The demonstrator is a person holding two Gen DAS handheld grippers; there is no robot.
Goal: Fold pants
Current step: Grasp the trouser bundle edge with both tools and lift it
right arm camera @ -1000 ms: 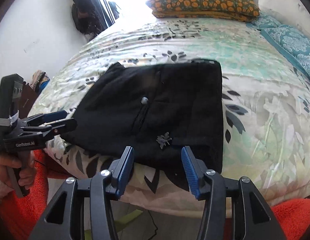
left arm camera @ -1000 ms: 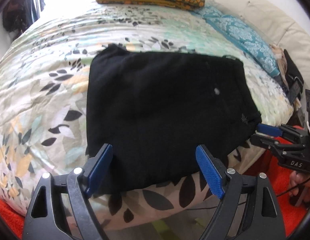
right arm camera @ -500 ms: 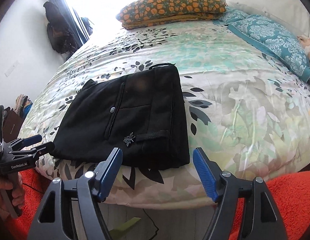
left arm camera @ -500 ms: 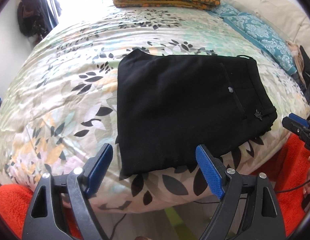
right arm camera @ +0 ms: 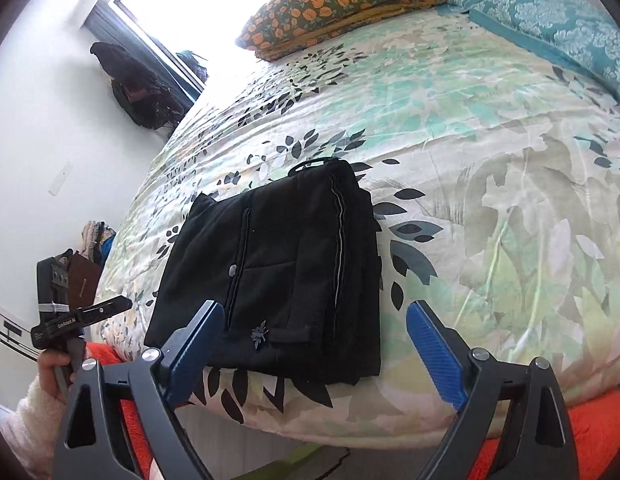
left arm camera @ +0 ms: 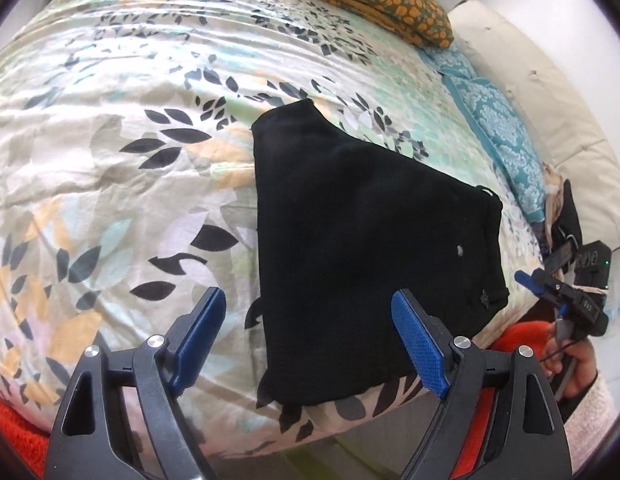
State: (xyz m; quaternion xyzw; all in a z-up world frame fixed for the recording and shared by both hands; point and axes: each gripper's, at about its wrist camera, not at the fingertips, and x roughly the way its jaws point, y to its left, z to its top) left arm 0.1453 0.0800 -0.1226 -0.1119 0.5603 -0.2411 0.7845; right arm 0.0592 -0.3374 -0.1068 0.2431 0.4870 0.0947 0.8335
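The left gripper (right arm camera: 110, 308) reads "GenRobot.AI" on its side.

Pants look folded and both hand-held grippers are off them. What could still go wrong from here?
1. The folded black pants lie at the bed's near edge; a nudge might slide them toward the floor.
2. The right hand-held gripper, whose jaws have just been opening with nothing between them, hovers over the near hem; dipping could snag the top layer.
3. The left hand-held gripper, open and empty, could likewise drag that corner and undo the fold.
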